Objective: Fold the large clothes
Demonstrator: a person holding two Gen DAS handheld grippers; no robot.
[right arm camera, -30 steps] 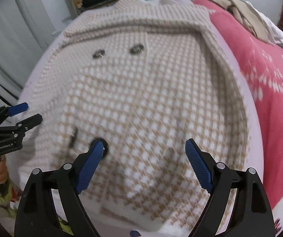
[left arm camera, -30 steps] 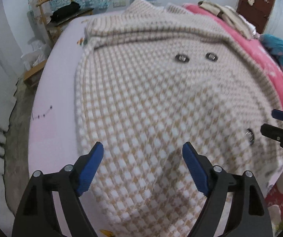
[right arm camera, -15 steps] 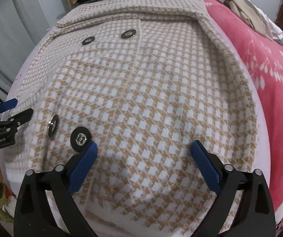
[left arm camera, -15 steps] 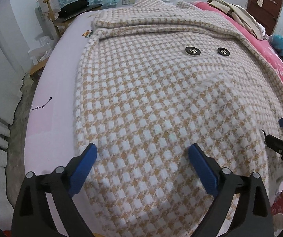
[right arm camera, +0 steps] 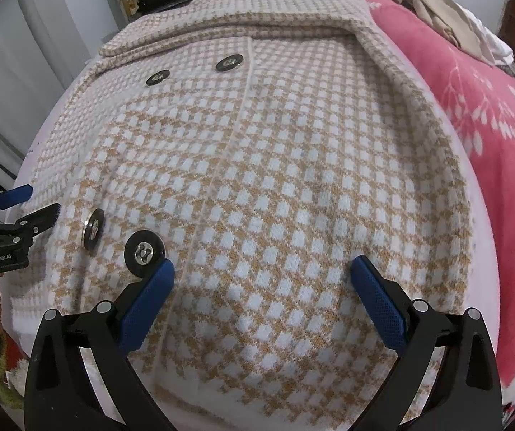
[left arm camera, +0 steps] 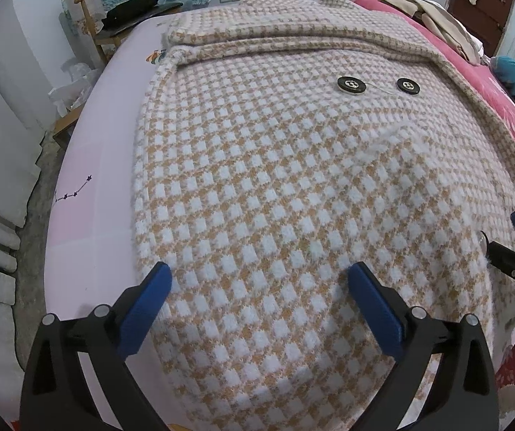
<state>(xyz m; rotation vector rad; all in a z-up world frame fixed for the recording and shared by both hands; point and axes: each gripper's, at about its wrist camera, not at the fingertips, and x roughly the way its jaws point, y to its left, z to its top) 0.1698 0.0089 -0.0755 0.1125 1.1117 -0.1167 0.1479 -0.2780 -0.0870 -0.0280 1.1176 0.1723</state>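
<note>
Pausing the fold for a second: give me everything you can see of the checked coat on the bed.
The checked coat is a thick, fuzzy knit in tan and white houndstooth. It lies spread flat, front up, on the pale pink sheet, with the wide collar at the far end and the pink blanket beside it. Four large black buttons show: two near the collar, two near the hem. A pale seam runs down the front. Neither claw grips it.

Tan-and-white houndstooth knit coat point(left arm camera: 293, 197) spread flat, front up, on bed; black buttons point(right arm camera: 145, 252) showing.
</note>
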